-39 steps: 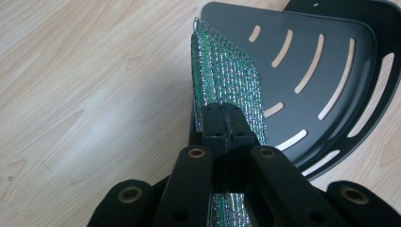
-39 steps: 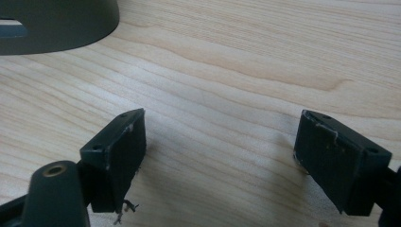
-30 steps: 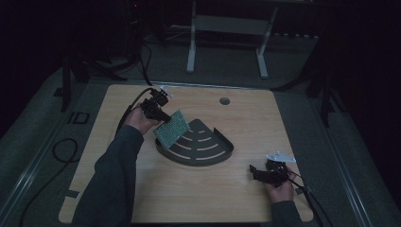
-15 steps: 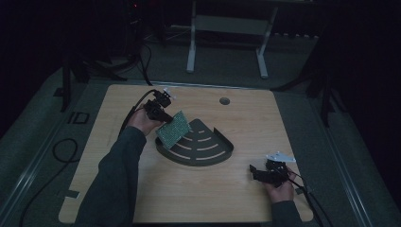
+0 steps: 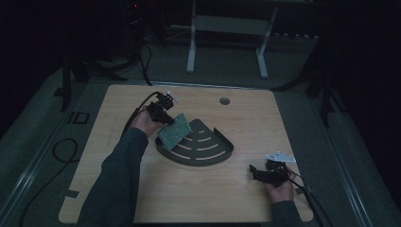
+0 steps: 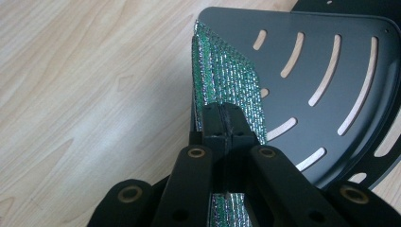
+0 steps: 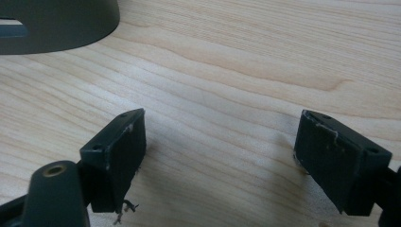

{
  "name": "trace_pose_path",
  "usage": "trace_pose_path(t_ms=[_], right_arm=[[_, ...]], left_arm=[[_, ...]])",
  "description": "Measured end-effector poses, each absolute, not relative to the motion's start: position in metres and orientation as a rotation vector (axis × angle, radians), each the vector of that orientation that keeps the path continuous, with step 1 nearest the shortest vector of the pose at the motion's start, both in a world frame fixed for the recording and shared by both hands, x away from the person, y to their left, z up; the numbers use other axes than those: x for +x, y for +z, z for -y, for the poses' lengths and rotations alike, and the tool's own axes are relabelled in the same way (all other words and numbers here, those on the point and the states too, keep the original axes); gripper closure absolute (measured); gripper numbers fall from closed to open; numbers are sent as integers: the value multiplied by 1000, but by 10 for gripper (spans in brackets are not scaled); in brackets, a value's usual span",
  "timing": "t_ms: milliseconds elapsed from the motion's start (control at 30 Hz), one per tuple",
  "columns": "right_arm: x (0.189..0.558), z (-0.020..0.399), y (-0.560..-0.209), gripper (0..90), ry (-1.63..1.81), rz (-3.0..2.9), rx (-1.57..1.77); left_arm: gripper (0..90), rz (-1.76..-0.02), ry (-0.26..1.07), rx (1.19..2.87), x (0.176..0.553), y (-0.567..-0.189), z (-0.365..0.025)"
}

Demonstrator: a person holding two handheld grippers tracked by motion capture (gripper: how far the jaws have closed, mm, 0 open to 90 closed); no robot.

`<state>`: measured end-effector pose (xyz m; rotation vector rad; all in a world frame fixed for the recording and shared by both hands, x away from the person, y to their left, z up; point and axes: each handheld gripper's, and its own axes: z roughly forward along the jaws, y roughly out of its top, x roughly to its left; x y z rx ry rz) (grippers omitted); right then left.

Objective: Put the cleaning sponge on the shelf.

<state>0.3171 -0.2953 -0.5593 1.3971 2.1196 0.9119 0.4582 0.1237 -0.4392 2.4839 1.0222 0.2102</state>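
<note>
We see the wooden table [image 5: 142, 198] with broad bare surface on every side of the dark slotted tray [image 5: 208, 153], which sits near its middle. A round hole [image 5: 224, 100] lies toward the far edge, well apart from both hands. The tray is fan-shaped, with a raised wall along its curved rim and its right straight side; the near strip of the table in front of it lies bare between the two forearms.

We see the left gripper [image 5: 166, 118] at the tray's left corner, jaws pressed together on the green mesh pad [image 5: 174, 131]. In the left gripper view the pad [image 6: 227, 80] is pinched at its near end between the jaw tips and runs away from them, standing on edge along the tray's [image 6: 331, 71] left straight side, partly over the slotted floor.

We see the right gripper [image 5: 255, 171] low at the near right of the table, well apart from the tray. In the right gripper view its jaws are spread wide with only bare wood between them, and the tray's curved wall [image 7: 56, 23] shows at the upper left.
</note>
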Motion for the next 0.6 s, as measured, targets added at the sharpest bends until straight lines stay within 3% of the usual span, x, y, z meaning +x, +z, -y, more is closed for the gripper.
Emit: trace_pose_path(t_ms=[600], right_arm=[[317, 295, -559, 171, 912, -2120, 1396]], left_arm=[[900, -1002, 220, 2563, 454, -451, -111]])
